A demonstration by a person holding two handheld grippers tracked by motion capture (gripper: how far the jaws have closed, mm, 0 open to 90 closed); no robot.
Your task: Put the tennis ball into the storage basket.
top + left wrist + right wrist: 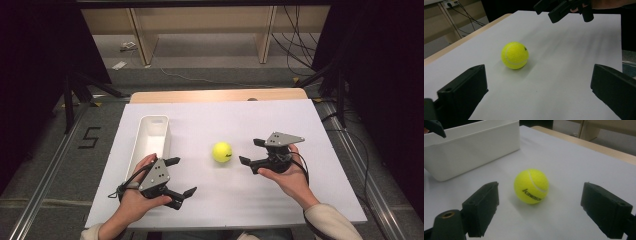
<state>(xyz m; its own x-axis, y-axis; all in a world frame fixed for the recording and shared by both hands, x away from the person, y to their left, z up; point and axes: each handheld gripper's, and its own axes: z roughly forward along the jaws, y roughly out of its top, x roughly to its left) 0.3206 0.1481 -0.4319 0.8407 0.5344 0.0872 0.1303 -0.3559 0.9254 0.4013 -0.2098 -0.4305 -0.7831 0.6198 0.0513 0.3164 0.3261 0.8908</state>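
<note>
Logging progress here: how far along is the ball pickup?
Nothing is done yet: the tennis ball lies free on the white sheet. Both the right gripper and the left gripper are open, aimed at it. Grasping remains; the white bin looks empty.

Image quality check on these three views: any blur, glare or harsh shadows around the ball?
High view: sharp, even light, room edges dark; the yellow tennis ball casts hardly any shadow on the white table cover. Left gripper view: streaky motion blur on the cover, soft shadow beside the ball. Right gripper view: ball lettering readable, the white plastic bin and near jaws slightly soft. No strong glare anywhere.
</note>
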